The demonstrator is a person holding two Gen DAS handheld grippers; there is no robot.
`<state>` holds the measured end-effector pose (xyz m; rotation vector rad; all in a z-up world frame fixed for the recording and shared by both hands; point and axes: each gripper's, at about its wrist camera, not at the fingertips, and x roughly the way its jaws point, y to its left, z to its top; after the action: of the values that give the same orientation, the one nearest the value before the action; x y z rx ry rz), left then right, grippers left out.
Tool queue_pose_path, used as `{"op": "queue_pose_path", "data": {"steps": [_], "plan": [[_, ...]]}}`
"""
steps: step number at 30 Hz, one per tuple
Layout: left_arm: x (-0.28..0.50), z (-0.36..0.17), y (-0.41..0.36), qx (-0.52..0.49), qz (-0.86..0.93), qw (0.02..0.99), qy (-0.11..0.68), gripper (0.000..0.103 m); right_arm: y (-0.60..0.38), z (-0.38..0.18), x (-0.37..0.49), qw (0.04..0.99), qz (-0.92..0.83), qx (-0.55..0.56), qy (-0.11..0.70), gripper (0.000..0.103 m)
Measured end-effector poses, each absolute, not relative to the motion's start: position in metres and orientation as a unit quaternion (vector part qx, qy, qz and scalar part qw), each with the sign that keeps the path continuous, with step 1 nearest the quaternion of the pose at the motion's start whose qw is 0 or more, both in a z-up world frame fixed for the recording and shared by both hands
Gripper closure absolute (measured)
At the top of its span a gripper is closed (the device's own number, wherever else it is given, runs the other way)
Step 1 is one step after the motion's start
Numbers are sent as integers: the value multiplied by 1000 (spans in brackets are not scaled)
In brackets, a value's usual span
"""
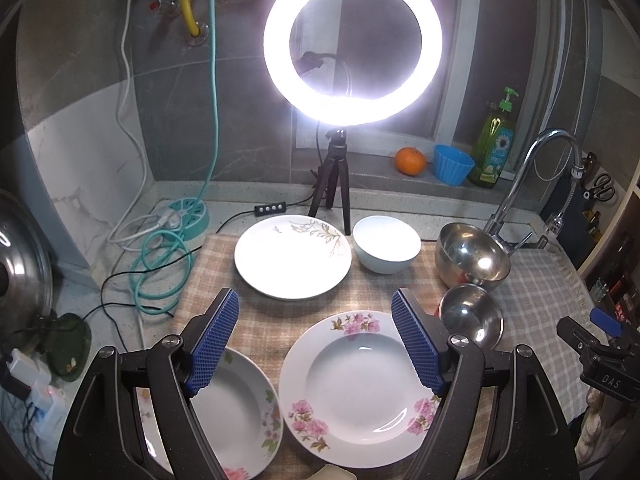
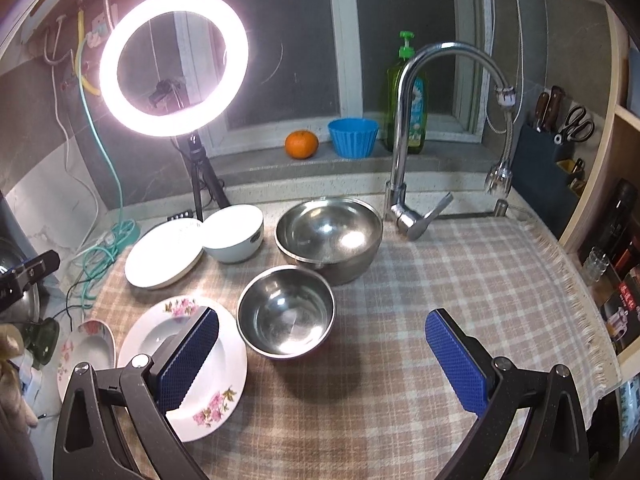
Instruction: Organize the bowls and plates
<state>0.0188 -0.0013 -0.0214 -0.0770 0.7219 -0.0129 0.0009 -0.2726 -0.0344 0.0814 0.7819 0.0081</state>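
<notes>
On the checked cloth lie a pink-flowered deep plate (image 1: pixel 356 388) (image 2: pixel 224 376), a second flowered plate (image 1: pixel 236 412) (image 2: pixel 86 350) to its left, and a white plate (image 1: pixel 292 256) (image 2: pixel 162 256) behind. A white bowl (image 1: pixel 386 244) (image 2: pixel 236 232), a large steel bowl (image 1: pixel 472 256) (image 2: pixel 328 236) and a small steel bowl (image 1: pixel 472 316) (image 2: pixel 286 312) stand to the right. My left gripper (image 1: pixel 316 340) is open above the pink-flowered plate, empty. My right gripper (image 2: pixel 322 360) is open, empty, just in front of the small steel bowl.
A lit ring light (image 1: pixel 352 40) on a tripod (image 1: pixel 332 184) stands behind the plates. A faucet (image 2: pixel 404 128) rises at the back right. Cables and a teal power strip (image 1: pixel 188 212) lie left. An orange (image 2: pixel 302 144), a blue cup (image 2: pixel 354 136) and a soap bottle (image 2: pixel 406 100) sit on the sill.
</notes>
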Motion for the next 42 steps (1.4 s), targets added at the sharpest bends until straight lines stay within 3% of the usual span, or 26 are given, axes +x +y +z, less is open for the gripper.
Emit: {"op": "queue_pose_path", "data": {"steps": [8,10,17,20,22,24,32,42], "plan": [[33,-36,10,-18,-27,925,379,24,-269,-56,-3,908,22,61,413,3],[36,-41,13,-20,-36,921,388,24,-267,-63,-2,902,30,70,426,14],[51,-58,20,-13,-77,901,427,25,-264,-93,1,873,57,113,472,32],[63,-72,24,-26,-101,882,459,34,-262,-107,3,854,74,136,496,40],[71,-81,26,-36,-116,868,482,51,-261,-115,4,843,81,155,509,44],[79,-90,29,-47,-134,851,506,58,-260,-124,6,829,91,175,523,49],[108,-126,34,-80,-161,797,576,72,-251,-148,11,792,124,217,557,63],[130,-155,42,-112,-163,762,617,75,-247,-176,19,748,143,268,591,64]]}}
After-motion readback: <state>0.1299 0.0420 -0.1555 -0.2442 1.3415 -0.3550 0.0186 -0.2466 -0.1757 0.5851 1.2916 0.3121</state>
